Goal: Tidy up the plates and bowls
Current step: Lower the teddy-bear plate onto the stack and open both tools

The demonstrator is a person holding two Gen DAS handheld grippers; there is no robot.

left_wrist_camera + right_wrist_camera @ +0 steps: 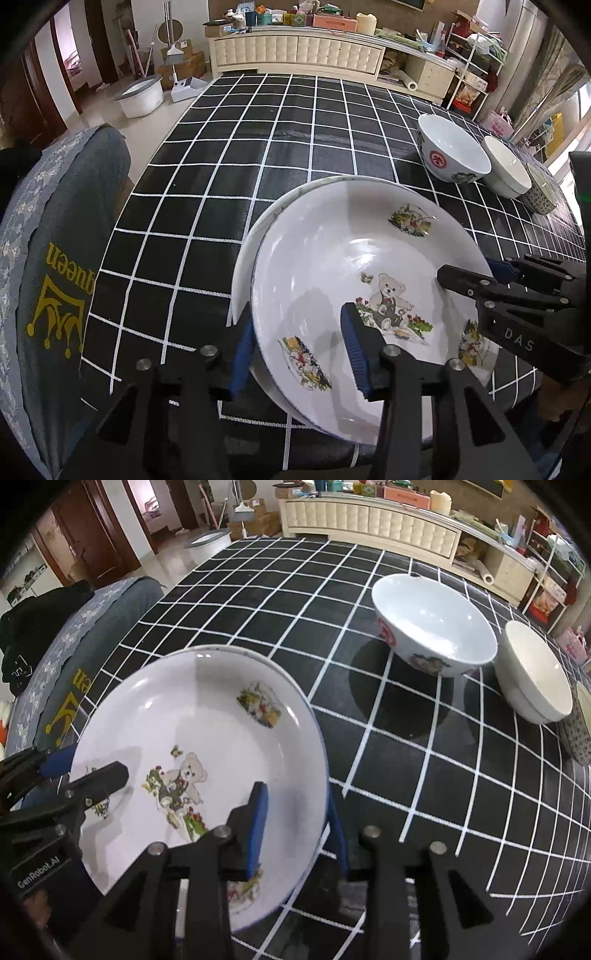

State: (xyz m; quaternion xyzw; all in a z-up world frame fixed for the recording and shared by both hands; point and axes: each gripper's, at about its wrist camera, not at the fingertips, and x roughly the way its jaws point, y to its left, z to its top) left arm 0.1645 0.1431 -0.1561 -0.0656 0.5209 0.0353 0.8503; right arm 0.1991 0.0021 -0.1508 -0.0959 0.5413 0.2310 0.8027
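A white bear-print plate point(332, 266) point(207, 716) lies tilted on top of another white plate point(258, 225) near the table's front edge. My left gripper point(295, 350) straddles the bear plate's left rim, one blue pad inside and one outside, with a wide gap between them. My right gripper point(299, 823) straddles its right rim the same way. Each gripper shows in the other's view: the right one point(476, 275), the left one point(85, 768). A large white bowl with a red mark point(452, 151) point(432, 624), a plain white bowl point(506, 171) point(533, 672) and a patterned bowl point(541, 194) point(578, 723) stand in a row at the right.
The table has a black cloth with a white grid point(240, 147). A chair with a grey cover point(62, 258) stands at the left edge. A long cabinet point(295, 51) and a white tub point(142, 96) stand beyond the table.
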